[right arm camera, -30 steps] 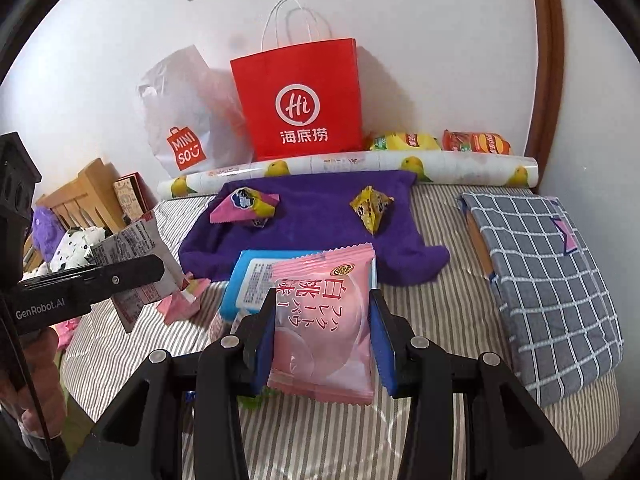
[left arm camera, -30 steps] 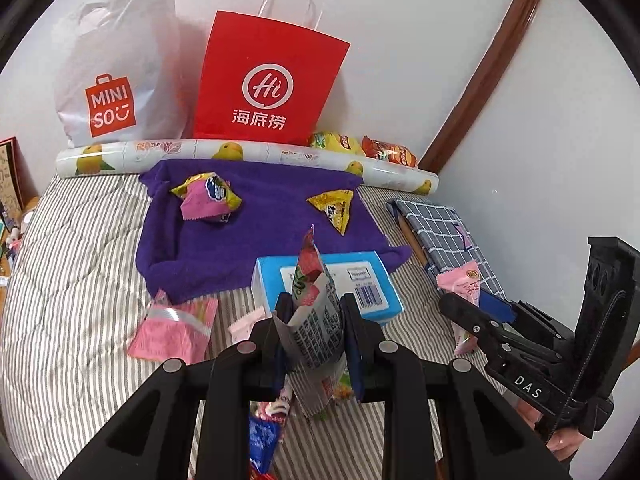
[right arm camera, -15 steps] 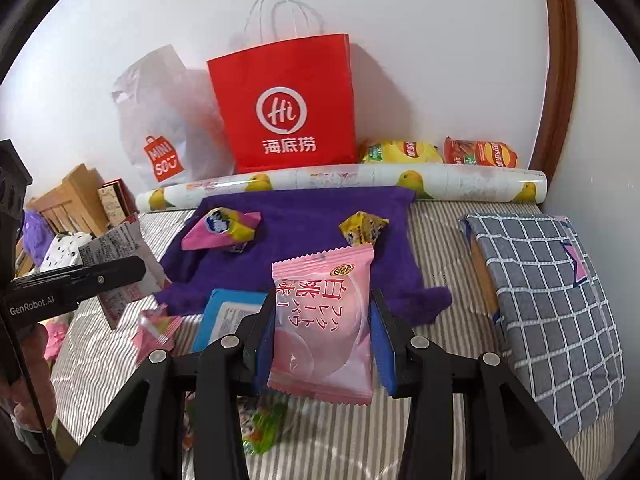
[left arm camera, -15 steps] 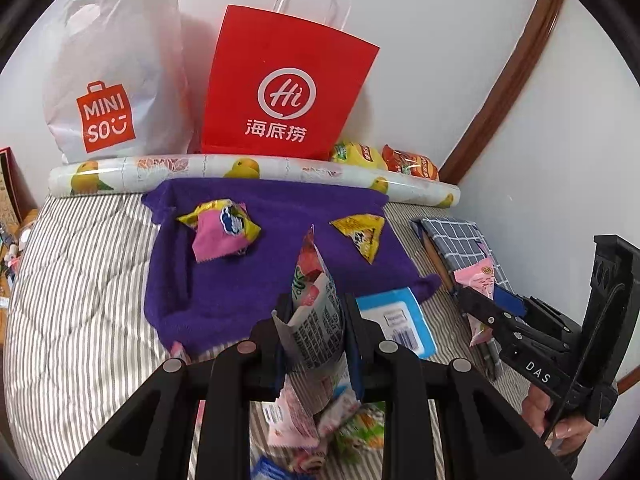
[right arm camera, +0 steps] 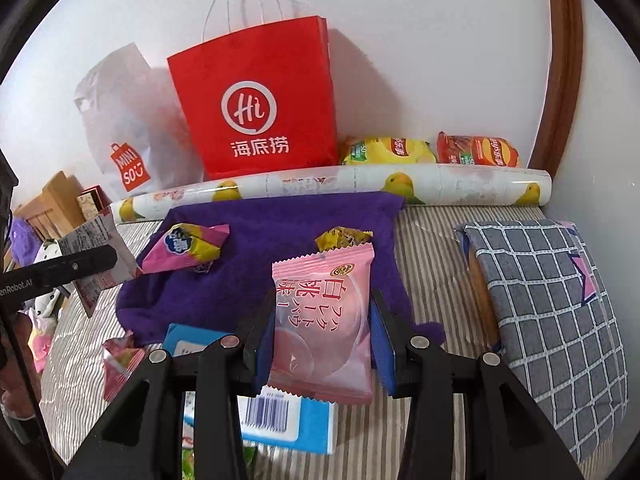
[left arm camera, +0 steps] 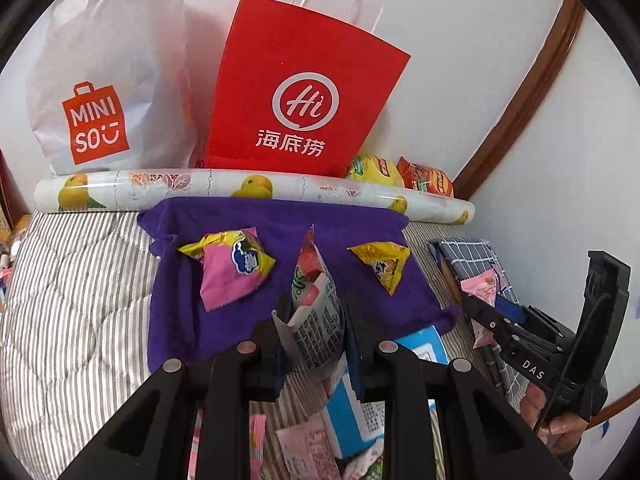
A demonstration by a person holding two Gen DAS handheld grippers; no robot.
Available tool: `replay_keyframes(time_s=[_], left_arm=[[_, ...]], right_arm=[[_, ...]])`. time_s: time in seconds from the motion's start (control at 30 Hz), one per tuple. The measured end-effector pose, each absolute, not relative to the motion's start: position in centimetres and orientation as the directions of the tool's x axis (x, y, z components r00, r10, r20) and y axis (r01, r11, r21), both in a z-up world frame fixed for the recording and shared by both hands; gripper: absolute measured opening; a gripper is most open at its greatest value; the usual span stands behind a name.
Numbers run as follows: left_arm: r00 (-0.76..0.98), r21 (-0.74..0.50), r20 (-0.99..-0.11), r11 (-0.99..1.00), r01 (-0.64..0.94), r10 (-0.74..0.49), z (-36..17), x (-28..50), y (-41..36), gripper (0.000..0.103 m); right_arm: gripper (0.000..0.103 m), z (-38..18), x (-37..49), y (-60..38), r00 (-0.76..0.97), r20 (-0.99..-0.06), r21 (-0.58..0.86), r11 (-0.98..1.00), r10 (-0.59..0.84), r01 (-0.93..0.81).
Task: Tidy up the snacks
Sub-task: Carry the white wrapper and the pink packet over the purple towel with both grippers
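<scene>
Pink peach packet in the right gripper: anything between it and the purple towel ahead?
Nothing visible. The pink peach packet is clamped upright in the right gripper; bare purple towel lies beyond, between two snacks.

The blue box (right arm camera: 280, 420) lies half hidden under the pink packet (right arm camera: 324, 328).

Two snack packets (left arm camera: 234, 268) (left arm camera: 382, 262) on the purple towel (left arm camera: 360, 224), two shopping bags (left arm camera: 304, 92) (left arm camera: 108, 80), two chip bags (right arm camera: 386, 150) (right arm camera: 478, 150).
</scene>
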State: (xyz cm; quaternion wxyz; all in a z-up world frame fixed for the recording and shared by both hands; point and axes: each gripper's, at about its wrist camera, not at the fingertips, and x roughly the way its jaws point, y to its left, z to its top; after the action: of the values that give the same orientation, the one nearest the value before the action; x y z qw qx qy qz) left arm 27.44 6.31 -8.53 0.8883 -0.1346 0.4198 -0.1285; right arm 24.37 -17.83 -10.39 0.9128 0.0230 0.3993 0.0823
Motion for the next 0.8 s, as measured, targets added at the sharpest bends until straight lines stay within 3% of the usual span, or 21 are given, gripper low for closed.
replay_keyframes(time_s=[0.8], left_arm=[[0.558, -0.398, -0.738, 0.913, 0.093, -0.379, -12.6, 31.1, 7.4, 0.023]], right_arm=[[0.042, -15.0, 30.6, -17.5, 0.59, -0.779, 0.146, 0.976, 0.214, -0.162]])
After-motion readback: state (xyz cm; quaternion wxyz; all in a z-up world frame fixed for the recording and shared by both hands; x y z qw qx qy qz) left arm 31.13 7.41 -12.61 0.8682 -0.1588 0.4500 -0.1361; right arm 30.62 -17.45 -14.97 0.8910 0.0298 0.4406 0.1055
